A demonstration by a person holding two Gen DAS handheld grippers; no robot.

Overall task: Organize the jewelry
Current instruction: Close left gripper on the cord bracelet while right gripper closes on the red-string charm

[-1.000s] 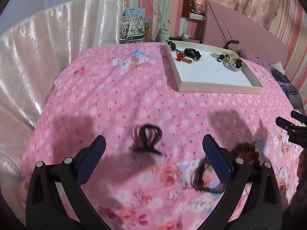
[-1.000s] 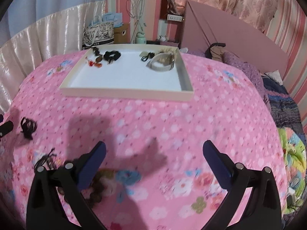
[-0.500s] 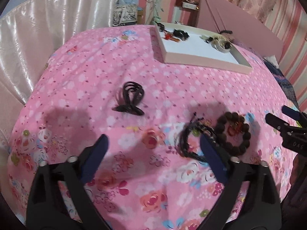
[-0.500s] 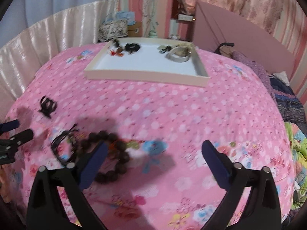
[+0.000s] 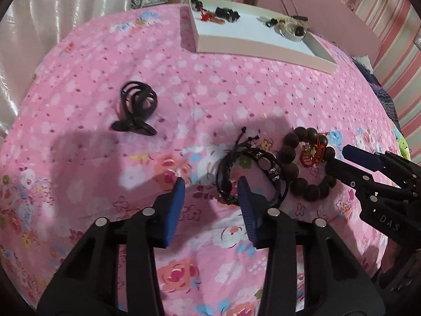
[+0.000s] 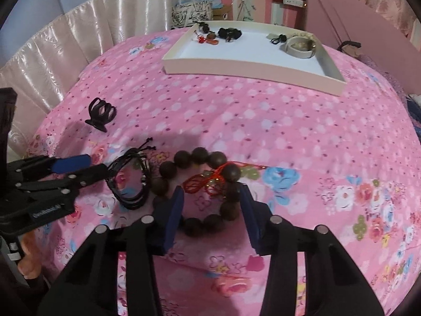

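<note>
Both grippers have come down toward the bed (image 5: 236, 97) since the earlier frames, and the jaws of each have just been closing from wide to roughly half.

Step in hand: the approach to a double pickup, ahead of transfer to the tray (image 6: 244, 65) at the far side of the bed, where several pieces already lie.

Left to right:

Hair claw (image 5: 136, 110): lies alone on the bedspread, well apart from both grippers. Untouched.

Left gripper (image 5: 210, 197): fingers part-closed, nothing pinched. The cord bracelet (image 5: 250, 173) lies mostly just beyond the tips; its near-left edge falls in the gap and the right finger (image 5: 247, 218) overlaps the loop. Contact cannot be confirmed.

Bead bracelet (image 6: 200, 184), with red tassel (image 6: 208, 181): lies just right of the cord bracelet, touching or nearly so.

Right gripper (image 6: 210, 210): fingers part-closed, not gripping. They sit over the near arc of the bead ring, left finger (image 6: 173, 216) inside the ring's left side, right finger at its right edge. Beads show between them.

Next move, as judged: each gripper needs a short further descent, one strand centred between its fingers, then full closure. Risk: the bracelets lie close, so either lift may drag the other.
</note>
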